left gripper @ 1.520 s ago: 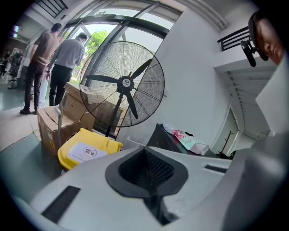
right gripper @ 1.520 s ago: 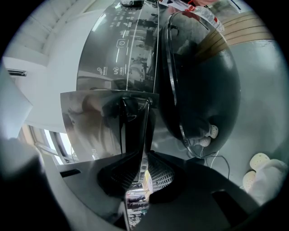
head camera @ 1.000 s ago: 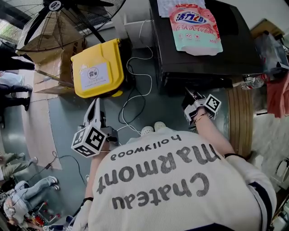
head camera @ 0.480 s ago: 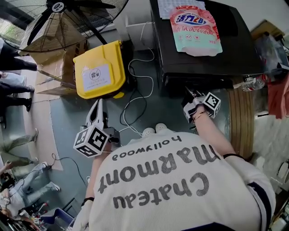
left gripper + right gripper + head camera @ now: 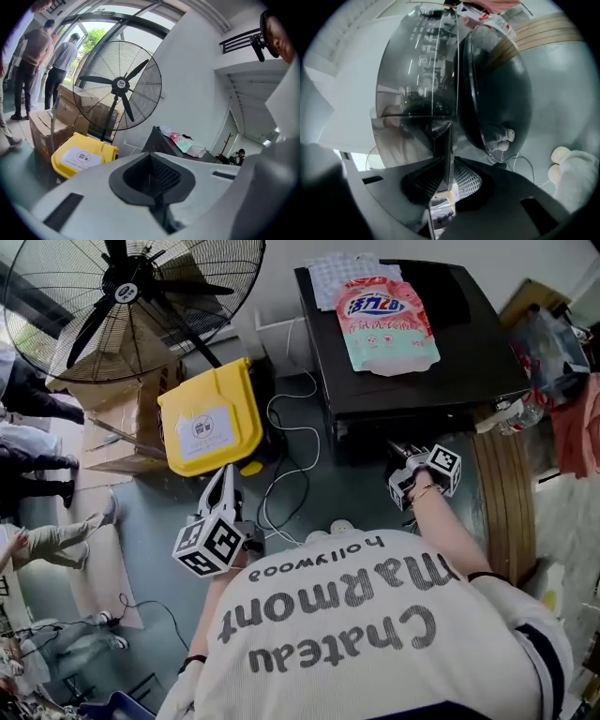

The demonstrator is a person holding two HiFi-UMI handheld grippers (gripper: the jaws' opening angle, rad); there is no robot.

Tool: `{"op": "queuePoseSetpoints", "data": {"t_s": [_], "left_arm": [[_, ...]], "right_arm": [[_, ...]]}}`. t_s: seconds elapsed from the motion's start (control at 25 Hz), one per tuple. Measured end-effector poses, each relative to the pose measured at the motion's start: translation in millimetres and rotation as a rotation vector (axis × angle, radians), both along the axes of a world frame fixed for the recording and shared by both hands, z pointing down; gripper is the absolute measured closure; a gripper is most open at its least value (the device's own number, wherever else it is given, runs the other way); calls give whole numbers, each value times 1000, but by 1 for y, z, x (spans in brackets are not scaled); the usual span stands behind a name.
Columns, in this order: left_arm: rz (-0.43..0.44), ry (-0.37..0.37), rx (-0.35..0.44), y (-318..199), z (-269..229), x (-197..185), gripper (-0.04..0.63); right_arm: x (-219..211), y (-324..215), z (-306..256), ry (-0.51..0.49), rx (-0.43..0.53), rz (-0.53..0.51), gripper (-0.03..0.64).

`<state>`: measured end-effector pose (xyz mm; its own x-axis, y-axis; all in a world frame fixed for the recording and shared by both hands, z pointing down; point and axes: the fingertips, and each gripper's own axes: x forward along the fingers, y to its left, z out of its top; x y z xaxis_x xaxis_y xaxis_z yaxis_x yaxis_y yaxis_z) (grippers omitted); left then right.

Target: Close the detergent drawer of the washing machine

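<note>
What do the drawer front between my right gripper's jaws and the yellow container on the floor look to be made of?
Drawer front: dark and glossy, probably plastic, though a glass-like facing can't be ruled out; its surface carries a sheen and faint reflections.
Yellow container: moulded plastic, smooth with a slight gloss; rounded corners, uniform colour, and a white label stuck on its top face.

Left gripper (image 5: 226, 474) low, jaws together; right gripper (image 5: 400, 452) forward, jaws clamped on the drawer front (image 5: 443, 140)

the right hand-held gripper (image 5: 446, 165) hides most of the detergent drawer (image 5: 442, 136).
</note>
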<state>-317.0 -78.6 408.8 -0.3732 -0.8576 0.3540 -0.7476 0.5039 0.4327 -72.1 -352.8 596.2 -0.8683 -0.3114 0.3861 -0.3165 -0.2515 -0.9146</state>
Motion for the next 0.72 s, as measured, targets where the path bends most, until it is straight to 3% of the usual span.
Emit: {"op": "queuePoseSetpoints", "data": {"t_s": [0.12, 0.24, 0.4, 0.56, 0.72], "left_arm": [[54, 2, 17, -19, -2, 7, 588], [125, 2, 46, -47, -5, 19, 588], [201, -8, 70, -70, -12, 41, 588], [263, -24, 100, -89, -24, 60, 588], [301, -46, 137, -102, -44, 71, 588]], "right_arm": [[30, -9, -13, 33, -28, 131, 535], [57, -25, -46, 71, 26, 216, 535], [73, -42, -107, 95, 234, 211, 535], [68, -42, -176, 74, 442, 146, 536], [65, -35, -238, 131, 687, 80, 537]]}}
